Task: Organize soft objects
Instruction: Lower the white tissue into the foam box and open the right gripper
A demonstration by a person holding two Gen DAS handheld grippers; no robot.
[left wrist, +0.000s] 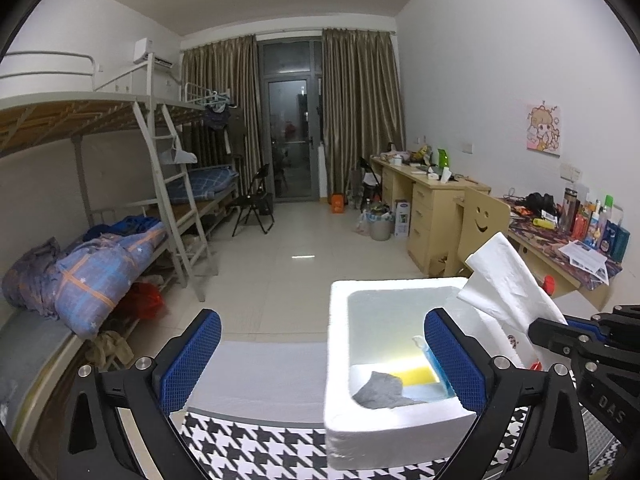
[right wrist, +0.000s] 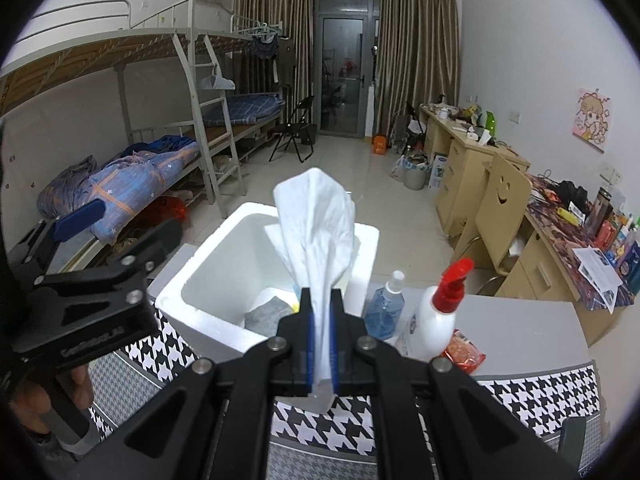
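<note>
The white cloth (right wrist: 320, 240) stands pinched upright between the blue pads of my right gripper (right wrist: 322, 340), its crumpled upper part fanning out above the jaws and a short tail hanging below them. It hovers over the near edge of the white foam box (right wrist: 188, 280), which sits on the houndstooth-patterned tabletop (right wrist: 540, 396). Inside the box lie a grey rag (left wrist: 380, 394), a yellow sponge (left wrist: 416, 378) and something pale blue that I cannot make out clearly.

My left gripper (left wrist: 324, 360) has its jaws spread wide with nothing between them; its right finger (left wrist: 452, 356) sits in front of the box's right side, and its left finger is well off to the side of the box. In the right wrist view my hand (right wrist: 48, 396) wraps that gripper's handle.

Just right of the box stand a blue spray bottle (right wrist: 386, 312) and a white bottle with a red pump (right wrist: 440, 316), with a red packet (right wrist: 466, 354) beside them.
</note>
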